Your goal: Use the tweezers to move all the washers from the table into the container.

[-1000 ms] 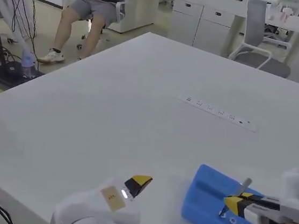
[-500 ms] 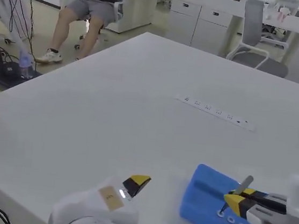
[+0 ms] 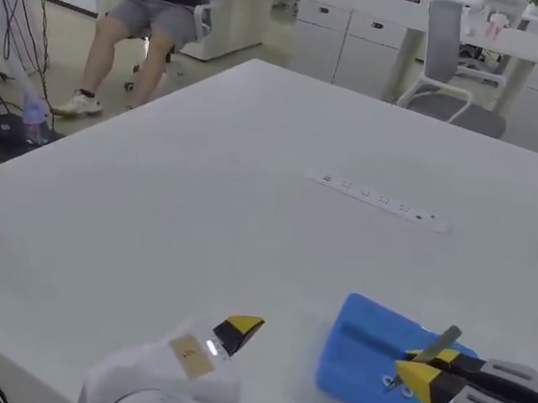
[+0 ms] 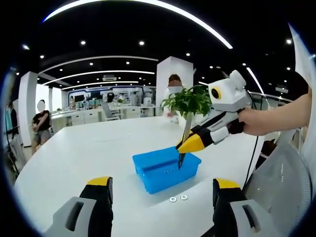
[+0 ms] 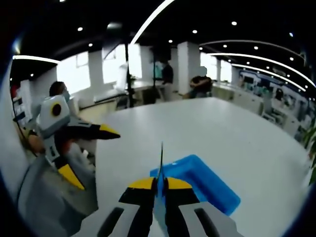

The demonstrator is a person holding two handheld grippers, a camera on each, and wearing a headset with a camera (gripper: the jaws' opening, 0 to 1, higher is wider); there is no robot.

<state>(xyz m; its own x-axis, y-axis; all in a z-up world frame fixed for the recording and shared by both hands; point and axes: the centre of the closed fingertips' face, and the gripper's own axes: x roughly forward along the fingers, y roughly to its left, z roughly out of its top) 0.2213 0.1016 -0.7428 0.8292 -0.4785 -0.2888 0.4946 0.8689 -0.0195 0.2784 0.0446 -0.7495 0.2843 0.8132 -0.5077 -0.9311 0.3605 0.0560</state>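
Right gripper drifted slightly toward the near side of the container since the earlier frame, and the headset camera shifted too; tweezers tip stayed down inside the container. Right gripper was clamped narrow on the tweezers, which stood steeply with the tip low inside the container, right by the small washers lying on its floor; could not tell if the tip gripped one. Two more washers lay loose on the table just off the container's near wall, close together, clear of both grippers. Left gripper hovered off the container's left side, near it but apart, jaws spread wide and empty. Power strip lay on the table well beyond the container's far side. Person sat on a chair far past the table, well away from the container
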